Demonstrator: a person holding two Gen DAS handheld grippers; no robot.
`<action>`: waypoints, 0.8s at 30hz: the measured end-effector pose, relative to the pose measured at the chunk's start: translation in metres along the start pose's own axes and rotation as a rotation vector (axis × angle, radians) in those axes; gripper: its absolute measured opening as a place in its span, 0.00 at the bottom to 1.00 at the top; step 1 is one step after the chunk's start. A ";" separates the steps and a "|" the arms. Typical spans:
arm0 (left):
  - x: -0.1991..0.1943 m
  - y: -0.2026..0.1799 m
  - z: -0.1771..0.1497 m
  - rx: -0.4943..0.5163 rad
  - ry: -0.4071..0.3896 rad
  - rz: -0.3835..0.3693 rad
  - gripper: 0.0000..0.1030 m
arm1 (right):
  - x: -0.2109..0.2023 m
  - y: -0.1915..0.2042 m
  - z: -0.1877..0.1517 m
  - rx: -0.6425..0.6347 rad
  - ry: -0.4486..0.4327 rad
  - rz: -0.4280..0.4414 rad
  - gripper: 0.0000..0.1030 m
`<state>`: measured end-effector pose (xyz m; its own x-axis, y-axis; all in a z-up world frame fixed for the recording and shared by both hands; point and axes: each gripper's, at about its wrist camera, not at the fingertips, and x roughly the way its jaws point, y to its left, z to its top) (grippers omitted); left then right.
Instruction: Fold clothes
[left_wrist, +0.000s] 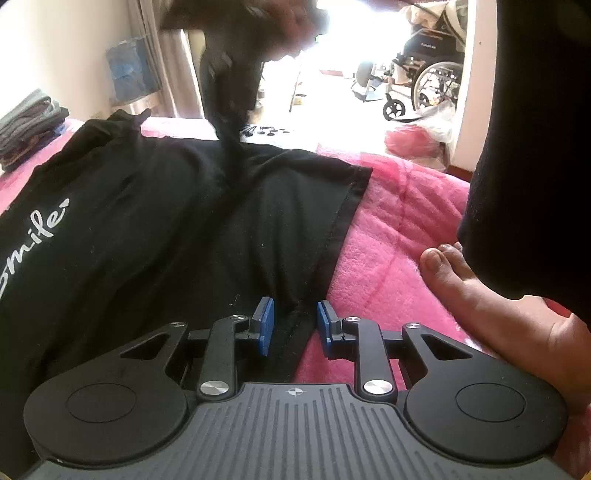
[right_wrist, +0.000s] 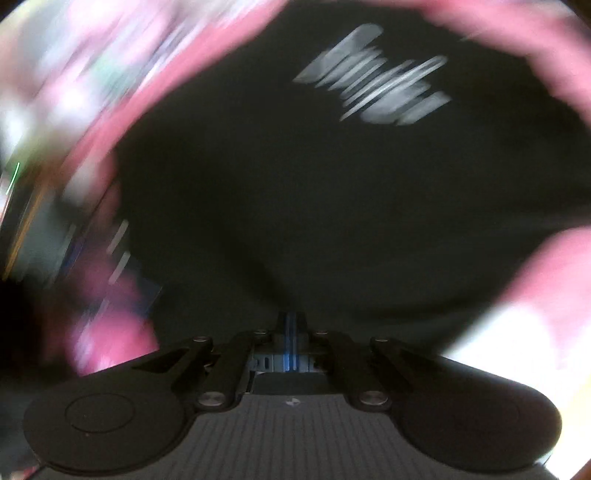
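Two grippers at black shirt on pink blanket: left gripper apart astride hem; right gripper clamped on cloth, lifting mid-fold.

White cursive lettering reading "smile" stands on the black cotton T-shirt; in the right wrist view its print is blurred beyond reading.

**Shirt spread on blanket, gripper at its hem**

A T-shirt lies flat on a blanket, its edge running toward the left gripper, whose fingers stand apart on either side of the hem. A bare foot rests on the blanket to the right. A stack of folded clothes sits far left, behind the shirt. A wheelchair stands beyond, at the back right.
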<state>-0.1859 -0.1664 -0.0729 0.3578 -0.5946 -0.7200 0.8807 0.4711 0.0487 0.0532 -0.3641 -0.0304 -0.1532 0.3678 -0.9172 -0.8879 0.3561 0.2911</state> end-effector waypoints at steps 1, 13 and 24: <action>0.000 0.000 0.000 0.000 -0.001 -0.003 0.23 | 0.009 0.001 -0.001 -0.025 0.021 0.004 0.00; 0.000 -0.001 0.000 0.028 -0.008 -0.009 0.23 | -0.016 -0.004 -0.002 -0.003 0.028 0.021 0.00; -0.002 -0.006 -0.002 0.058 -0.016 0.011 0.24 | -0.039 -0.009 -0.002 -0.065 0.035 -0.282 0.00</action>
<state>-0.1926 -0.1675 -0.0732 0.3719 -0.6006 -0.7078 0.8931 0.4394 0.0964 0.0662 -0.3836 0.0022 0.0893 0.2319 -0.9686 -0.9233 0.3840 0.0068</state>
